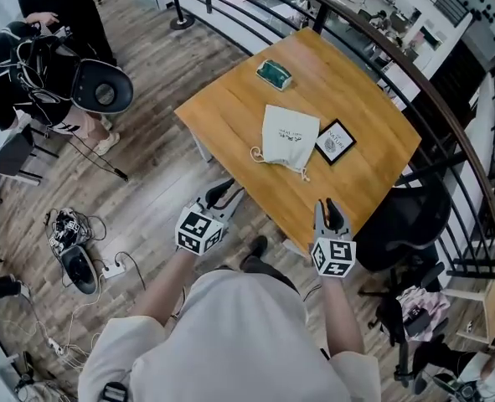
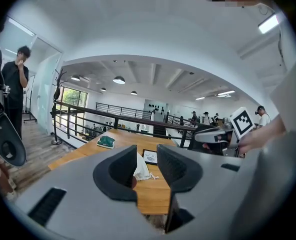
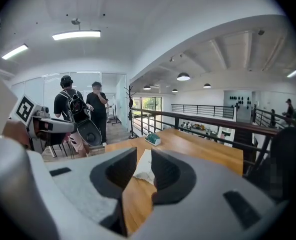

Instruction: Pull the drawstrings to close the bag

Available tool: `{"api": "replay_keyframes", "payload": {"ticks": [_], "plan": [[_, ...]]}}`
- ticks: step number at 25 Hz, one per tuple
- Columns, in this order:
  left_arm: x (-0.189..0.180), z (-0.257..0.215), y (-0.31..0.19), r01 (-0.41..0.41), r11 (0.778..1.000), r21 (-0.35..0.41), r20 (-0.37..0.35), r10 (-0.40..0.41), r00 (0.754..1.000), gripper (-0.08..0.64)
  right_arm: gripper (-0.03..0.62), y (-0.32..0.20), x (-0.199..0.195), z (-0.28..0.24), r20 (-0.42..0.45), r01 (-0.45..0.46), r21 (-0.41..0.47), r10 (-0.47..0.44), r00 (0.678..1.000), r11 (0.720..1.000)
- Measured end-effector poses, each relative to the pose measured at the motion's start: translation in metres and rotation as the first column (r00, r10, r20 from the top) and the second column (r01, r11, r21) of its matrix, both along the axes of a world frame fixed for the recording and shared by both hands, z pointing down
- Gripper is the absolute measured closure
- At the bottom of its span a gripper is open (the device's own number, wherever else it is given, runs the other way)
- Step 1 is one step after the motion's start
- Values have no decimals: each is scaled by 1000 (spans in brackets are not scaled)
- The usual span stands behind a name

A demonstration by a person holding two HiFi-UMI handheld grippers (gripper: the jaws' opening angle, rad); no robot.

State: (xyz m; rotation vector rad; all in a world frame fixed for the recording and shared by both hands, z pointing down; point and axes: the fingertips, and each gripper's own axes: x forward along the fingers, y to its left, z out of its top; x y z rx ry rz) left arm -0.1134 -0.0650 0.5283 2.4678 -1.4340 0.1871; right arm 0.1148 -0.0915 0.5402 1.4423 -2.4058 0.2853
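The cream cloth bag (image 1: 289,135) lies flat at the frame's centre, its knotted drawstrings (image 1: 258,153) slack. It rests on a square wooden table (image 1: 222,99) beside a black-framed card (image 1: 336,141). A grey plank floor (image 1: 163,182) surrounds the table. At its near edge, your left gripper (image 1: 222,193) and right gripper (image 1: 330,213) hover with jaws apart, empty.

The table (image 1: 230,99) is seen to be of smooth wood with a light sheen. The bag (image 1: 289,136) on it is made of matt, creased off-white cloth. The floor (image 1: 146,191) is laid in greyish wood planks, and the railing (image 3: 196,118) is finished in dark metal.
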Motion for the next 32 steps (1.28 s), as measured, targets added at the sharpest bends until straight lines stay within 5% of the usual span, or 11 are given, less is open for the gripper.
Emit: {"api": "replay_keyframes", "payload": {"ticks": [18, 32], "plan": [[36, 56, -77, 61, 991, -117, 45, -56, 997, 439, 515, -93, 30, 58, 21, 97, -109, -95, 995, 989], [40, 93, -105, -17, 980, -200, 67, 31, 997, 439, 515, -106, 21, 95, 2, 84, -212, -85, 996, 974]]}}
